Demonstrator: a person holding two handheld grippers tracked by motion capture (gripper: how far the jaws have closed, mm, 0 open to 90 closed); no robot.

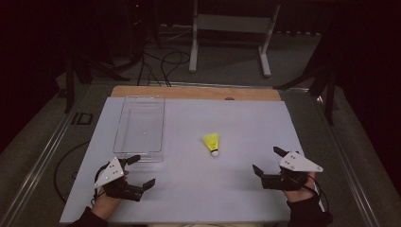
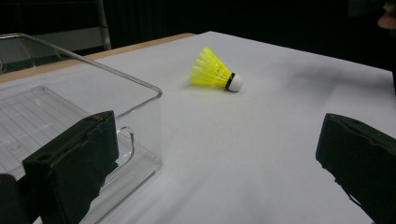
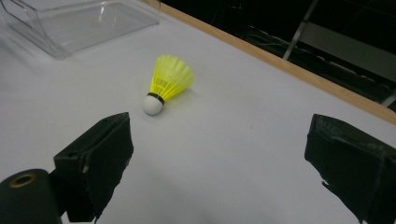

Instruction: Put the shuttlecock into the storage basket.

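Dim room, dark floor with cables beyond; white desk under the lamps, wooden edge at its far side.

Nearest the person: left hand-held gripper at the near left, jaws spread wide, nothing between them, one jaw just beside the near end of a clear plastic tray. Right hand-held gripper at the near right, jaws likewise wide apart and empty.

Farther out, between the two and ahead of both: yellow shuttlecock lying on its side on the bare desk, apart from the tray. White cork end turned toward the person, skirt pointing away, long axis running roughly near-to-far. Ahead and to the left of the right hand-held gripper; ahead and to the right of the left one. Right one seemingly a little nearer, with the cork facing its open jaws.

Beyond, the tray, empty, stretching toward the far edge.
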